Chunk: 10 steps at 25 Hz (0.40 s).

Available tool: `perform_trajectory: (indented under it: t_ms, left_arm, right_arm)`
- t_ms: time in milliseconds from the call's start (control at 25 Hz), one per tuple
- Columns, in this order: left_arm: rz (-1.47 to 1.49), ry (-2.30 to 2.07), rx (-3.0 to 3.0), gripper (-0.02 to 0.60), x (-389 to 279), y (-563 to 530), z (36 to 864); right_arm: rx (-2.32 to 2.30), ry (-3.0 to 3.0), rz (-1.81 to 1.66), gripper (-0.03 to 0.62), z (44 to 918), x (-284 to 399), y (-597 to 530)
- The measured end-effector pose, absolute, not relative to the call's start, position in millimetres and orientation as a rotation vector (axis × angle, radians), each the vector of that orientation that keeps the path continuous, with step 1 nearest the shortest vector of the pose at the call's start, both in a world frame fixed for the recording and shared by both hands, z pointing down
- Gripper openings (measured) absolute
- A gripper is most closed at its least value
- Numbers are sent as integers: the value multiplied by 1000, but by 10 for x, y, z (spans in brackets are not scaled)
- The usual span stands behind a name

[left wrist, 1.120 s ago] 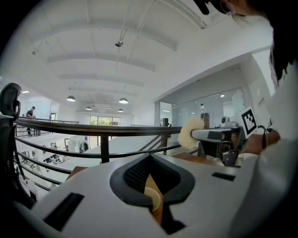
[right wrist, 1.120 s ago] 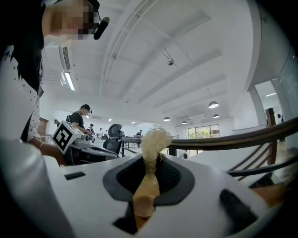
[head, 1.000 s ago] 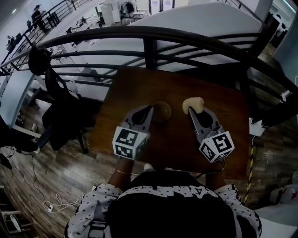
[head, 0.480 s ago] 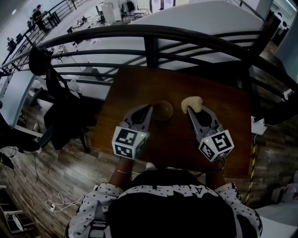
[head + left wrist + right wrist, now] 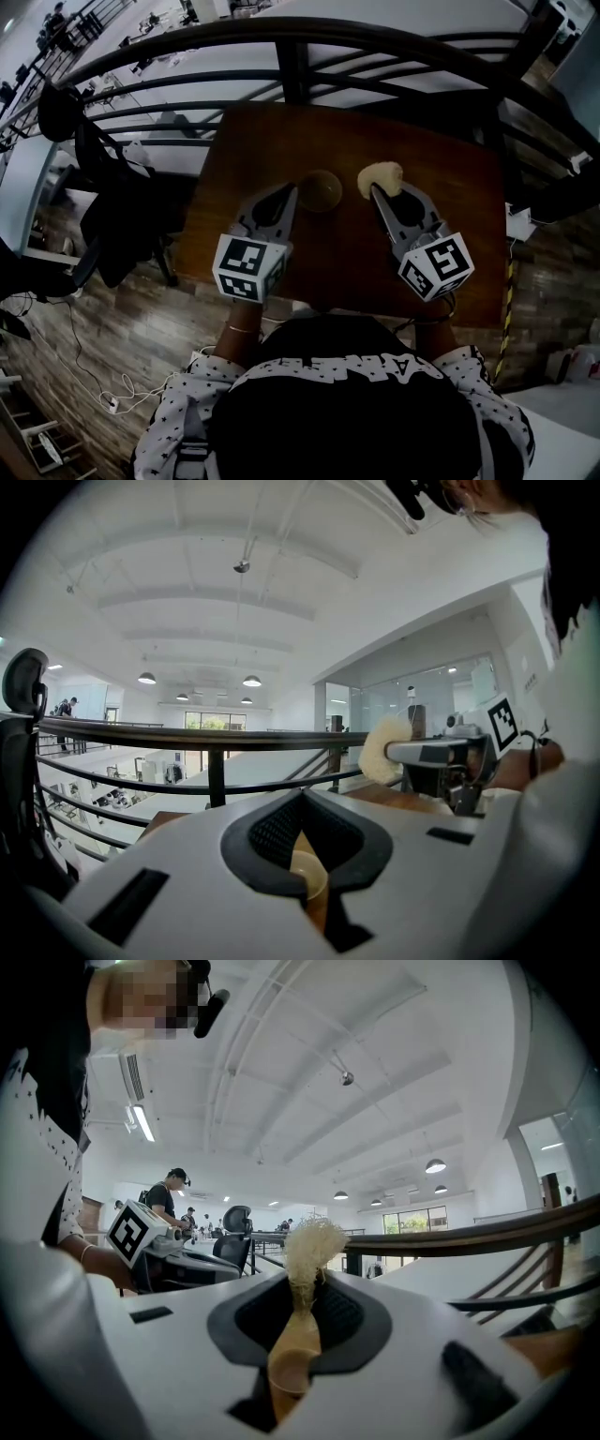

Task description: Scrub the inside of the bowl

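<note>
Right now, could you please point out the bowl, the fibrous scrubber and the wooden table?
bowl (image 5: 321,192): head view, on its inside.
fibrous scrubber (image 5: 382,174): head view, on its pale top.
wooden table (image 5: 459,187): head view, on a bare right part.

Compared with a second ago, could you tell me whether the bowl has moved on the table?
No. The bowl keeps its spot against the far edge of the table; the whole head view shifted together, so only the camera moved.

L tool (image 5: 292,188) & R tool (image 5: 373,188): grey, b/w marker cubes (image 5: 248,268) | sleeves (image 5: 173,439): white, dark-dotted
</note>
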State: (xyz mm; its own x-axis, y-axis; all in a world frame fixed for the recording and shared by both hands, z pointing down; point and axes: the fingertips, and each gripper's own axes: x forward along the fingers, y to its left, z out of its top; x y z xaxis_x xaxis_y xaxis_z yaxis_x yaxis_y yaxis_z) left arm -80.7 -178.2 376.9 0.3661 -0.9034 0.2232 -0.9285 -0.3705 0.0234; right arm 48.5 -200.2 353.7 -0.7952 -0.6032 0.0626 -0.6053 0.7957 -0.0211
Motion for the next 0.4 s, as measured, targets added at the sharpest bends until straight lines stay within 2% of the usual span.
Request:
perform_trajectory:
  t_ms: [400]
  left_arm:
    - [236, -1667, 2470, 15, -777, -1774, 3852]
  right_arm:
    - [980, -2945, 7, 61, 3562, 472, -1985]
